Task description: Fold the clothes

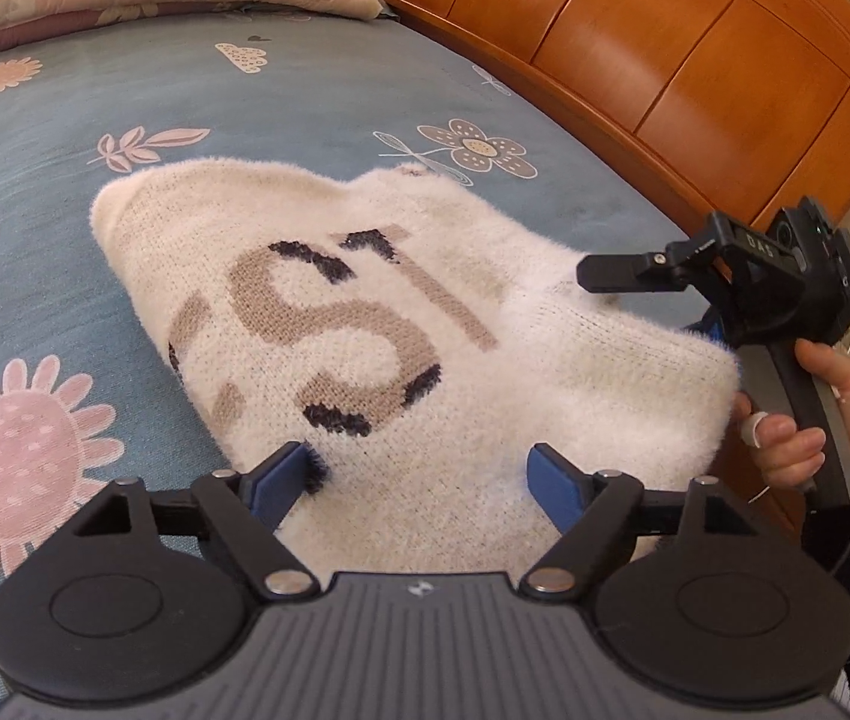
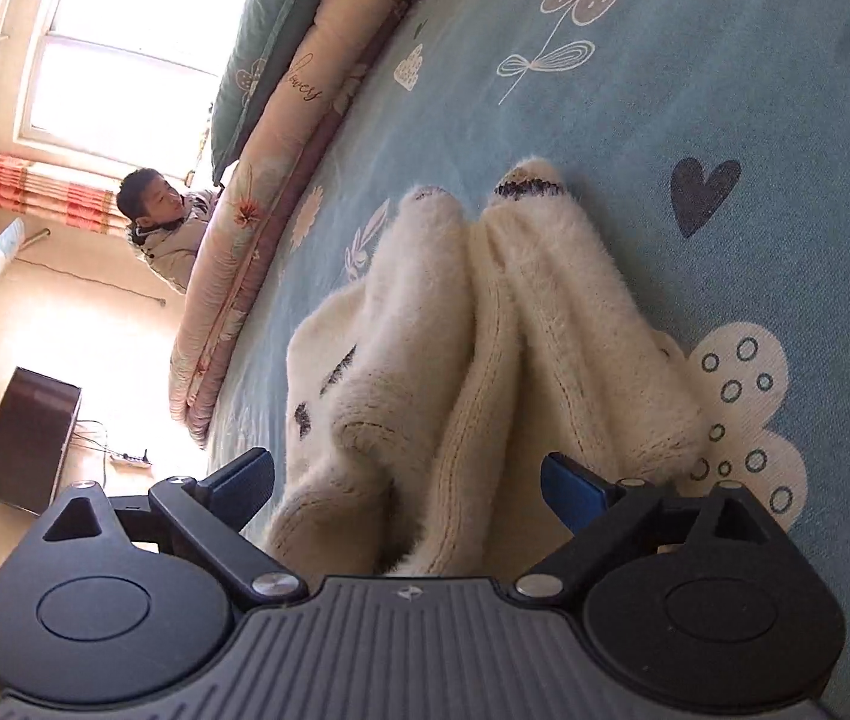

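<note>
On blue floral bedsheet (image 1: pixel 53 138), cream fuzzy sweater (image 1: pixel 365 324) lies folded, letters up. Left gripper (image 1: pixel 425 468) at its 6 o'clock edge, jaws spread, nothing pinched. Right gripper (image 2: pixel 407 480) w/ jaws wide over sweater's 3 o'clock side, not clamping. Wooden headboard (image 1: pixel 664 60) at 1 o'clock.

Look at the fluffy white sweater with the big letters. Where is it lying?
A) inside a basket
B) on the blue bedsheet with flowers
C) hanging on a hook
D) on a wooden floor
B: the fluffy white knitted sweater lies spread on the blue flower-printed bedsheet, with the sheet showing around it in both views and the orange wooden headboard behind.
</note>
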